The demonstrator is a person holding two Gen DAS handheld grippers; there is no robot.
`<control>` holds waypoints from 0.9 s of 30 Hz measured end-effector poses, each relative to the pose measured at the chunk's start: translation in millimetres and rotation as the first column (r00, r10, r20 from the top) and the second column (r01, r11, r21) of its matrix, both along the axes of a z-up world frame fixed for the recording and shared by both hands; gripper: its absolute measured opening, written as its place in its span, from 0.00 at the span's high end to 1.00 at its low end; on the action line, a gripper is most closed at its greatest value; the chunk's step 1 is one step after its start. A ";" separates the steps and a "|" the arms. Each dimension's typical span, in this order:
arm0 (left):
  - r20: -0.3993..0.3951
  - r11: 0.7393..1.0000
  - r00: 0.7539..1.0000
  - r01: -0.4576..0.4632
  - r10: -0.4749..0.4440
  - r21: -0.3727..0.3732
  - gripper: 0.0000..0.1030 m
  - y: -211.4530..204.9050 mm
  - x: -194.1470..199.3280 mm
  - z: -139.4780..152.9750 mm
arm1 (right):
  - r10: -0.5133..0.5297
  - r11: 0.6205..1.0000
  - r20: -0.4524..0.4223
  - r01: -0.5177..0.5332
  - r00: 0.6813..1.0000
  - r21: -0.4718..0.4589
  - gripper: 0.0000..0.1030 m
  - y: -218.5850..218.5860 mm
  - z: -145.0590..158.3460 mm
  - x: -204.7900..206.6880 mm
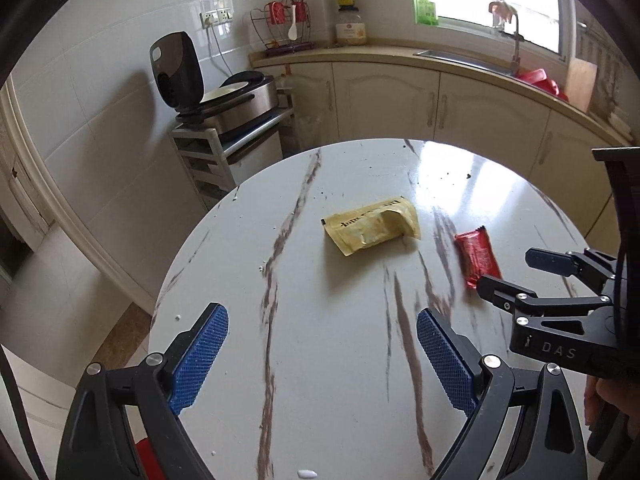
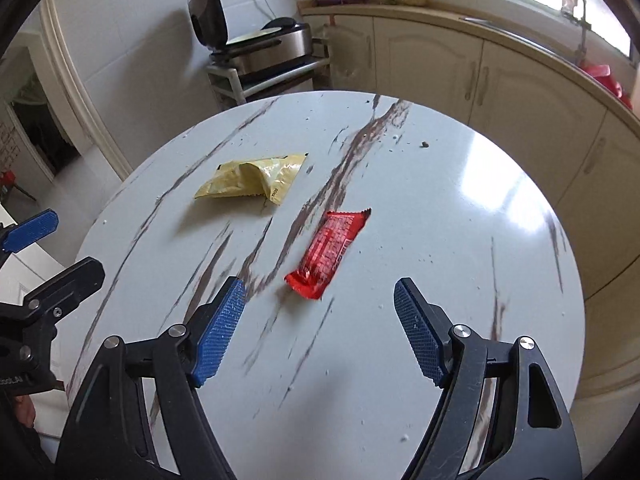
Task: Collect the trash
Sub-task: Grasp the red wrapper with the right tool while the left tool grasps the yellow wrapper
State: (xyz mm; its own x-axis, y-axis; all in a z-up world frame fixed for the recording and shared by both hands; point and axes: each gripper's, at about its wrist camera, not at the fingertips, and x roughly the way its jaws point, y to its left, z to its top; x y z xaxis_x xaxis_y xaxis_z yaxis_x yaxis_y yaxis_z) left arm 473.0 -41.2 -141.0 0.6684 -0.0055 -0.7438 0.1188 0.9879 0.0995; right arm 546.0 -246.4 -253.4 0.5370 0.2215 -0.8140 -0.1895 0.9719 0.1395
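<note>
A crumpled yellow wrapper and a red snack wrapper lie on the round white marble table. My left gripper is open and empty, above the table's near side, short of the yellow wrapper. My right gripper is open and empty, just short of the red wrapper; it also shows in the left wrist view beside the red wrapper. The left gripper shows at the left edge of the right wrist view.
Crumbs dot the table. Behind stand a rice cooker on a metal rack, cream cabinets, a counter with sink, jars and a dish rack. The floor lies to the left.
</note>
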 end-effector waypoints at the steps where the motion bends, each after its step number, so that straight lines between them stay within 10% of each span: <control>1: -0.013 1.000 1.000 0.000 0.000 0.001 0.10 -0.2 12.9 -4.0 | -0.005 1.000 -0.011 0.005 1.000 -0.004 0.33 1.1 -4.0 6.0; 9: -0.054 0.999 0.997 0.047 -0.047 0.005 0.10 -6.4 100.8 -27.8 | 0.038 0.998 -0.014 -0.039 0.999 -0.052 0.79 2.1 -15.9 23.7; 27: -0.106 0.978 0.981 0.175 -0.163 0.114 0.15 -53.0 201.2 -95.5 | 0.064 0.996 -0.023 -0.062 0.998 0.069 0.82 -33.3 -18.0 58.3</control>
